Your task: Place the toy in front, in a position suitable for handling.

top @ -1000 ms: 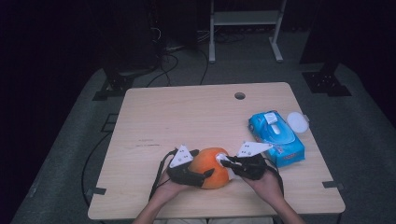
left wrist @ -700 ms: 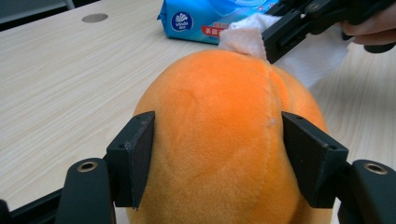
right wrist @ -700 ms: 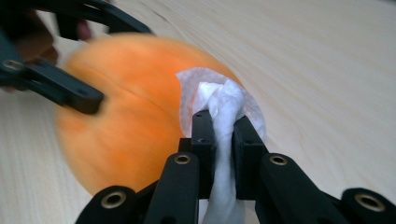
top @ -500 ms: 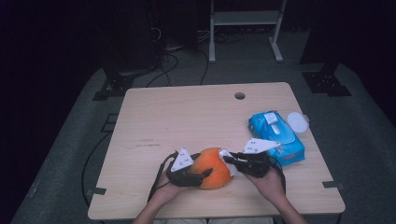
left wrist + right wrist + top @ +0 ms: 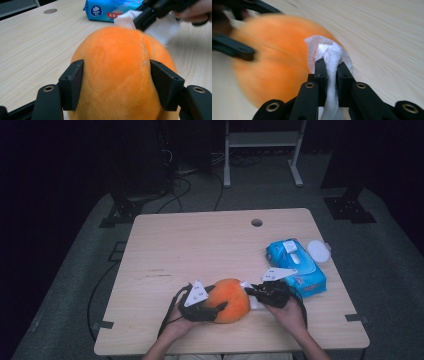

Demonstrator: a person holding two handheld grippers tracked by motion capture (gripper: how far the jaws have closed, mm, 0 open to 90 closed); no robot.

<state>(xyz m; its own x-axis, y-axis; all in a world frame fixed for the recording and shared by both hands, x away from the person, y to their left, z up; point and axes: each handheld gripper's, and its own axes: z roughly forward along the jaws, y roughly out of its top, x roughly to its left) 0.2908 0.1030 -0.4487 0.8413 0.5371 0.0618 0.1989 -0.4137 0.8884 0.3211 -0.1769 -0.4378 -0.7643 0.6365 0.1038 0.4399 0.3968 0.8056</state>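
A round orange plush toy (image 5: 231, 299) lies near the table's front edge. My left gripper (image 5: 212, 309) has it from the left. In the left gripper view both pads (image 5: 75, 82) press into the orange plush toy (image 5: 117, 50). These jaws have just been closing with the toy between them. My right gripper (image 5: 252, 292) is shut on a crumpled white tissue (image 5: 331, 56), which it holds against the toy's right side. In the right gripper view the right gripper (image 5: 331, 66) has the tissue pinched between its jaws, and the blurred plush (image 5: 274, 65) sits just beyond.
A blue pack of wipes (image 5: 296, 266) lies right of the right hand, with a round white lid (image 5: 318, 251) behind it. The wooden table (image 5: 200, 245) has a cable hole (image 5: 256, 222) near its far edge. Dark floor, cables and a metal stand lie beyond.
The left jaws have drawn in on the plush toy. The right gripper has shifted slightly with the tissue at the toy's right side.
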